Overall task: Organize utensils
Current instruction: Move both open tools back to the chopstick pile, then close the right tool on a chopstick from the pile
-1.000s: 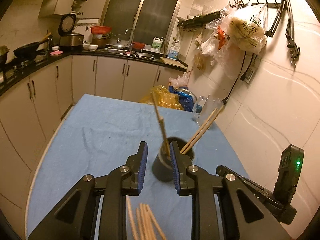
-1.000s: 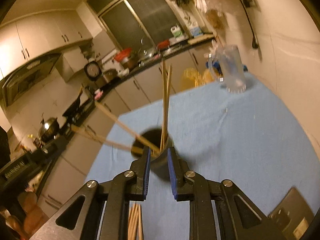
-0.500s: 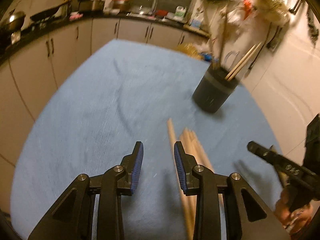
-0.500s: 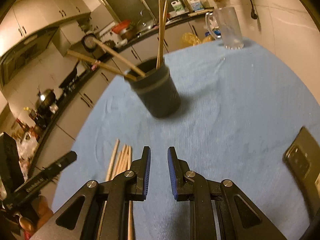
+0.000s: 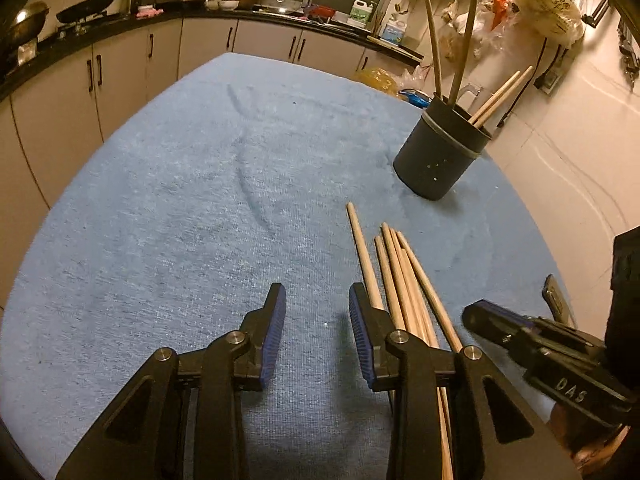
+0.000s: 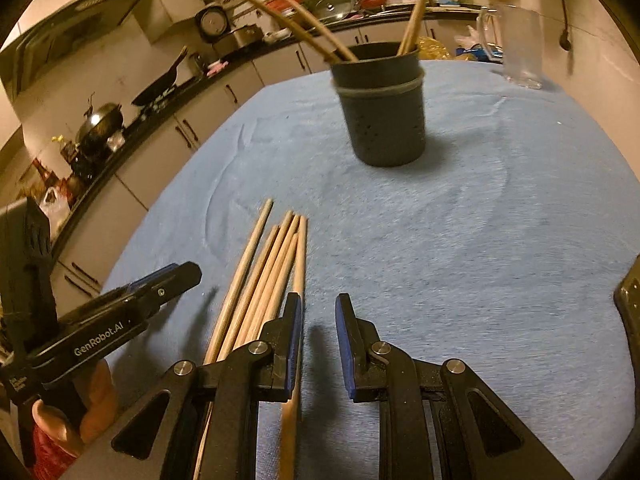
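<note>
A dark round utensil holder [image 5: 438, 156] stands on the blue cloth [image 5: 200, 200] with several wooden chopsticks leaning in it; it also shows in the right wrist view [image 6: 382, 112]. A bundle of several loose wooden chopsticks [image 5: 400, 276] lies flat on the cloth, also in the right wrist view [image 6: 264, 276]. My left gripper [image 5: 316, 320] is open and empty, just left of the bundle. My right gripper [image 6: 318, 320] is open and empty, just right of the bundle. Each gripper shows in the other's view, the right [image 5: 532, 340] and the left [image 6: 120, 304].
A clear glass mug [image 6: 518, 50] stands at the table's far right. A dark phone [image 6: 628, 300] lies at the right edge. Kitchen cabinets and a counter with pots [image 5: 120, 24] run behind and to the left. A tiled wall [image 5: 580, 140] is on the right.
Both grippers have pulled back from the holder and dropped low toward the cloth. The holder is now far ahead, and the loose chopsticks lie between the two grippers.
</note>
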Action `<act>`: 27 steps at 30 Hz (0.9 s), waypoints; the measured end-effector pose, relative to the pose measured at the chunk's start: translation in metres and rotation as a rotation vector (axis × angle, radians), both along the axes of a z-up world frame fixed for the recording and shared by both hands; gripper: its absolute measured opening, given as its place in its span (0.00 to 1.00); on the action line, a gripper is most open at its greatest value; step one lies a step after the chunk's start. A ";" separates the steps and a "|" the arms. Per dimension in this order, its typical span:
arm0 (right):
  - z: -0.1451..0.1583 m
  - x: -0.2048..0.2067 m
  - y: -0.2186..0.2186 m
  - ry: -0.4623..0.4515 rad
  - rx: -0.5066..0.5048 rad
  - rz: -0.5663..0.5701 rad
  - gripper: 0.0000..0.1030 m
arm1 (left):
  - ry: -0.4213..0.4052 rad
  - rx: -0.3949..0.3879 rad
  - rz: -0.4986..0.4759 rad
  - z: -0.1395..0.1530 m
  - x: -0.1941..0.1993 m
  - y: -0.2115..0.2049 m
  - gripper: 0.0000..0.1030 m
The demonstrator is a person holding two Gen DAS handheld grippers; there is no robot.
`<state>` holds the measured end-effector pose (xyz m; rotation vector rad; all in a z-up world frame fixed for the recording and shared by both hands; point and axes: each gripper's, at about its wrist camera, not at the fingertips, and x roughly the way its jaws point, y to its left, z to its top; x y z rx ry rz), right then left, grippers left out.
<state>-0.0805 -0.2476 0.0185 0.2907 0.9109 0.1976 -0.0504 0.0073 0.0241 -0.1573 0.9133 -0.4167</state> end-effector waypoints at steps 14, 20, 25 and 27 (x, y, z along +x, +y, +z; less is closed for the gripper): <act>-0.005 0.032 0.034 0.074 -0.170 0.042 0.19 | 0.036 -0.047 -0.007 -0.004 0.005 0.004 0.30; -0.005 0.038 0.022 0.091 -0.191 -0.008 0.08 | 0.038 -0.013 -0.032 -0.002 0.003 -0.005 0.30; -0.005 0.029 -0.005 0.095 -0.110 -0.074 0.08 | 0.066 0.023 -0.080 0.000 0.005 -0.023 0.30; -0.005 0.025 -0.013 0.092 -0.089 -0.092 0.08 | 0.094 0.031 -0.097 0.000 0.010 -0.032 0.30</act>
